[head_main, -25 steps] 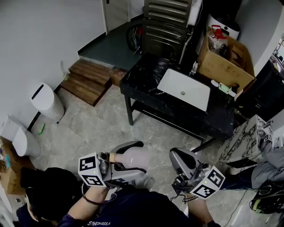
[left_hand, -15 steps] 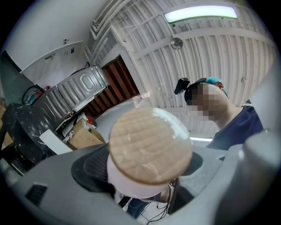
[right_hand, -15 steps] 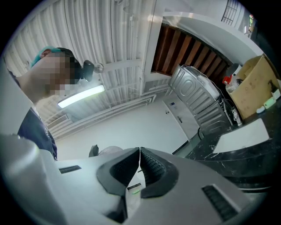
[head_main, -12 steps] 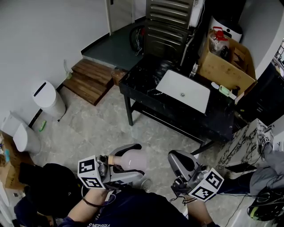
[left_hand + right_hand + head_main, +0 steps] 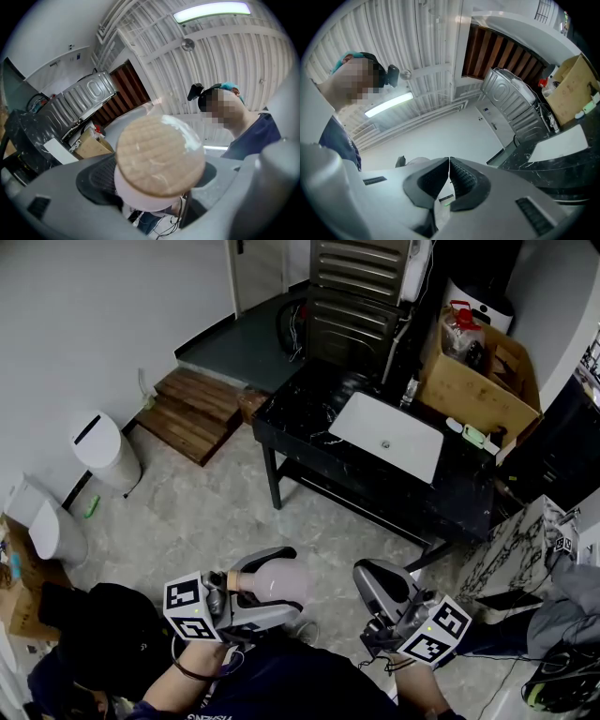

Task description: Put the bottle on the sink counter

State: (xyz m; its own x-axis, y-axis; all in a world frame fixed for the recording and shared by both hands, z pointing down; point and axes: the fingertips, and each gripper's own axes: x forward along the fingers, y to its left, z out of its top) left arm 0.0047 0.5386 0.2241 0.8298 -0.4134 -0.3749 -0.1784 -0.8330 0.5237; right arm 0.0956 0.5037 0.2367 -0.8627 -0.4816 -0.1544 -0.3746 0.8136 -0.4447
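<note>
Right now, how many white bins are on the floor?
2. One white bin stands by the left wall near the wooden steps; the other white bin sits nearer the camera, along that wall. Others may be hidden.

Home washroom corner: black sink counter with white basin, waste bin, tiled floor.

Black sink counter bears cardboard box

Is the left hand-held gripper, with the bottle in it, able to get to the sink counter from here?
Probably not from where it is: the left hand-held gripper, shut on the bottle, is held well short of the sink counter. Bare floor lies between them, though, so walking up looks unobstructed.
</note>
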